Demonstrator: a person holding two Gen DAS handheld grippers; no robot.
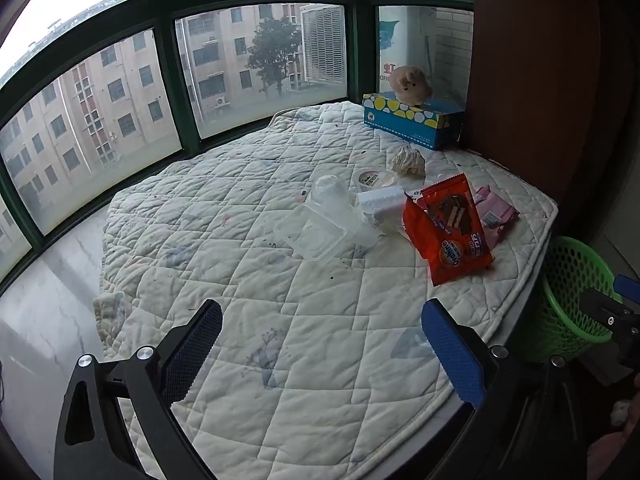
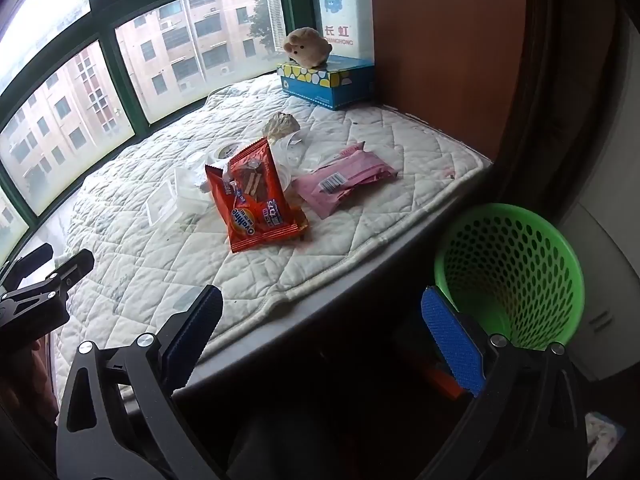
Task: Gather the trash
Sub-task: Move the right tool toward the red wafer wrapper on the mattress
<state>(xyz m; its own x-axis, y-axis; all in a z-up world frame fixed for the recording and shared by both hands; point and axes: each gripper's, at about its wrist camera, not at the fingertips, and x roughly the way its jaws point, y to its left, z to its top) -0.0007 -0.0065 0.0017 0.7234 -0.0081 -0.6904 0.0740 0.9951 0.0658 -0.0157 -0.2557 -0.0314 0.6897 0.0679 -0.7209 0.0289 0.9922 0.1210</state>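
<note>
Trash lies on a white quilted mat point(image 1: 280, 320) on a window ledge: an orange snack wrapper point(image 1: 450, 228) point(image 2: 258, 200), a pink wrapper point(image 1: 498, 214) point(image 2: 346, 178), a clear plastic clamshell point(image 1: 324, 220) point(image 2: 176, 196), a small round cup point(image 1: 370, 179), a white paper roll point(image 1: 380, 202) and a crumpled tissue point(image 1: 406, 160) point(image 2: 281, 125). A green mesh bin point(image 1: 568, 304) point(image 2: 512, 276) stands beside the ledge. My left gripper point(image 1: 322, 344) is open and empty above the mat's near part. My right gripper point(image 2: 322, 332) is open and empty over the ledge's edge, left of the bin.
A blue tissue box point(image 1: 412, 120) point(image 2: 328, 80) with a plush toy point(image 1: 410, 84) point(image 2: 306, 46) on it stands at the far corner against a brown panel point(image 2: 440, 40). Green-framed windows point(image 1: 168, 80) bound the ledge behind and left. The mat's border point(image 2: 320, 276) runs along the ledge front.
</note>
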